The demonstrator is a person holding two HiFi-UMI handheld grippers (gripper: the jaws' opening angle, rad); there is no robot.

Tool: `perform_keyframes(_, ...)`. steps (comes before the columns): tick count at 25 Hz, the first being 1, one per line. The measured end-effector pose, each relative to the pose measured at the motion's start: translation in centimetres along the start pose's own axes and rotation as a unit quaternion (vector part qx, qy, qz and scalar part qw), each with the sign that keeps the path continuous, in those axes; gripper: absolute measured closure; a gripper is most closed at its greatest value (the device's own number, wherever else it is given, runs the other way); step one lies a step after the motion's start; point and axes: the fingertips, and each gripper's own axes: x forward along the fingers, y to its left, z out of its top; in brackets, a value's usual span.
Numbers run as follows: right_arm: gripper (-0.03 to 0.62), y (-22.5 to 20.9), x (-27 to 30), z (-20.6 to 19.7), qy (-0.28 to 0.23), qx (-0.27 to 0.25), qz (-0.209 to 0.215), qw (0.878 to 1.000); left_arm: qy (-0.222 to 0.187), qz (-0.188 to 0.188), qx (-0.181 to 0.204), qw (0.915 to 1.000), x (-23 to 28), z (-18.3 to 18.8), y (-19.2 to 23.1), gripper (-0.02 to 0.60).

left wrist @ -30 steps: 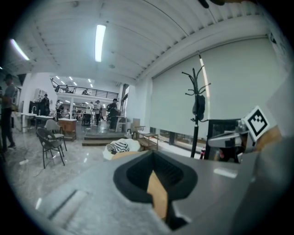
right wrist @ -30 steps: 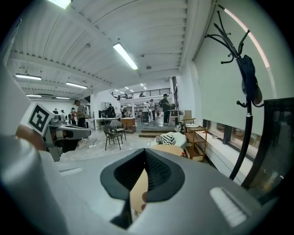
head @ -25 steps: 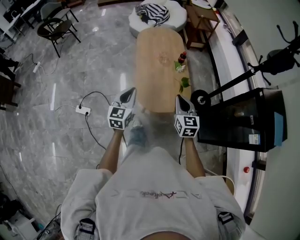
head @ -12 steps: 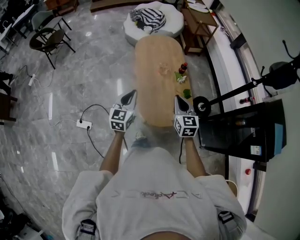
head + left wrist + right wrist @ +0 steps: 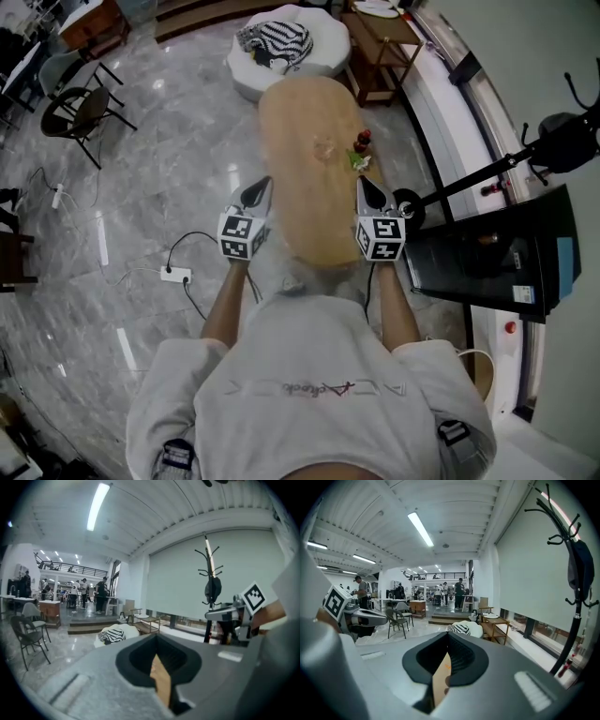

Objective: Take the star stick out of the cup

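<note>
In the head view a long wooden table (image 5: 300,187) stretches away in front of me. Small red and green things (image 5: 360,148) stand near its right edge, and a faint clear shape (image 5: 326,146) lies mid-table; I cannot make out a star stick or cup for sure. My left gripper (image 5: 260,184) hangs level just left of the table's near end, jaws together and empty. My right gripper (image 5: 365,184) sits at the near right edge, shut on nothing. In the left gripper view the left gripper (image 5: 161,679) shows only a sliver of tabletop through its seam, as does the right gripper (image 5: 439,679) in its own view.
A white pouf with a striped cloth (image 5: 281,42) stands beyond the table's far end, with a wooden side table (image 5: 380,37) next to it. A black cabinet (image 5: 487,248) and a slanted stand (image 5: 487,169) are at the right. A power strip (image 5: 173,275) lies on the floor at the left.
The person has walked forward, so the table's near end is now closer. Both grippers travelled ahead with the body, still shut, and the right one now reaches the table's edge.
</note>
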Motion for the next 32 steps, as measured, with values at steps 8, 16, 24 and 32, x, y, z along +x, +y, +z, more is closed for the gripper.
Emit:
perform_keyframes(8,0.591,-2.8,0.9,-0.2,0.004,0.002,-0.016,1.000,0.009,-0.024,0.012,0.9996,3.5,0.1,-0.4,0.578)
perform_keyframes(16,0.591,-6.3,2.2,-1.6,0.014,0.011,-0.010,1.000,0.023,-0.029,0.017,0.9992,7.5,-0.3,-2.3,0.578)
perform_keyframes(24,0.591,-10.7,7.1,-0.9,0.012,0.008,0.030,0.999,0.026,0.007,0.017,0.9995,13.2,1.2,-1.8,0.578)
perform_keyframes(32,0.591,-14.2,12.3,0.7,0.009,0.012,0.070,0.997,0.026,0.046,0.015,0.9985,18.5,3.7,-0.1,0.578)
